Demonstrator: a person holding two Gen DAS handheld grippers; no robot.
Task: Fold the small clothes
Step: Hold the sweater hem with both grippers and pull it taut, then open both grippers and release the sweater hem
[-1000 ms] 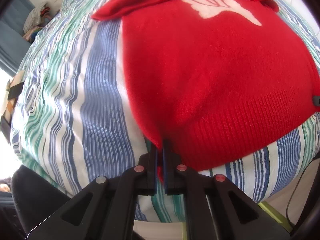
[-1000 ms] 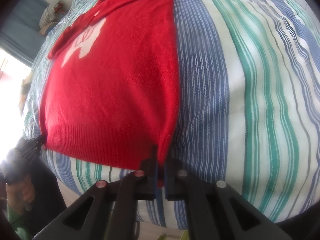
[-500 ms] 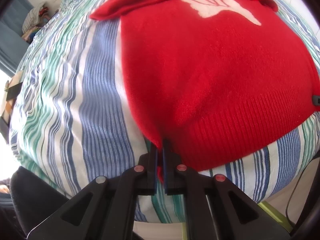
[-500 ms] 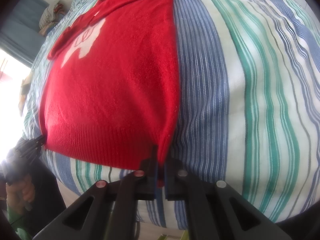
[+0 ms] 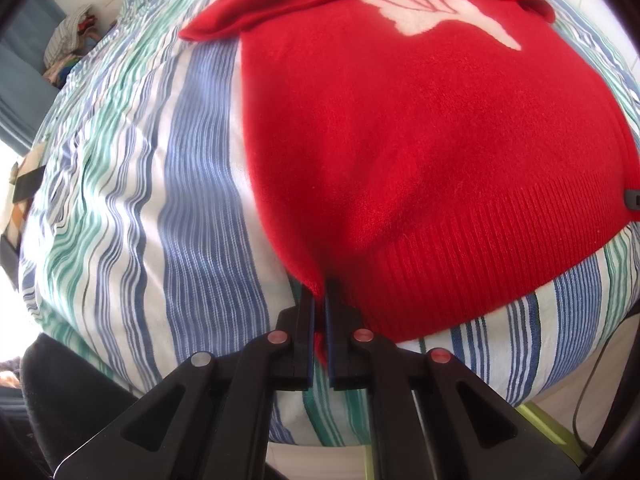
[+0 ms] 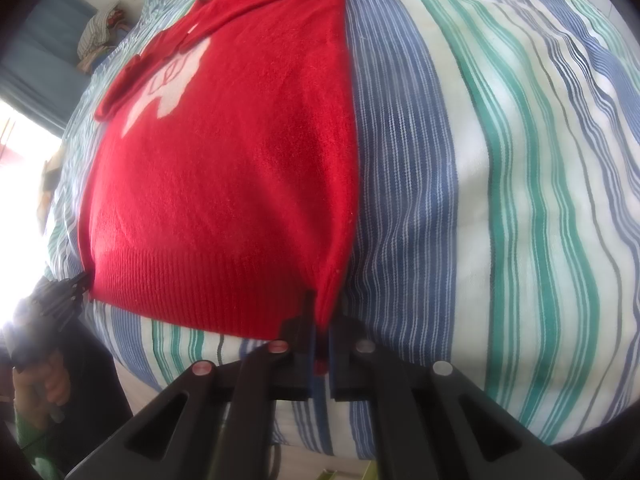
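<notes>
A small red knit sweater (image 5: 400, 152) with a white motif lies flat on the striped bed, its sleeves folded across the top. My left gripper (image 5: 320, 300) is shut on the sweater's bottom left hem corner. My right gripper (image 6: 322, 320) is shut on the bottom right hem corner of the sweater (image 6: 224, 184). The ribbed hem runs between the two grippers near the bed's front edge. The left gripper (image 6: 60, 296) also shows at the left edge of the right wrist view.
The bed cover (image 5: 140, 200) has blue, green and white stripes and drops off at the front edge. A pile of clothes (image 5: 72, 36) lies at the far left of the bed. Blue curtains (image 6: 48, 40) hang behind.
Both grippers stay shut on the hem corners. The sweater has shifted very slightly toward the near edge; otherwise nothing has visibly moved.
</notes>
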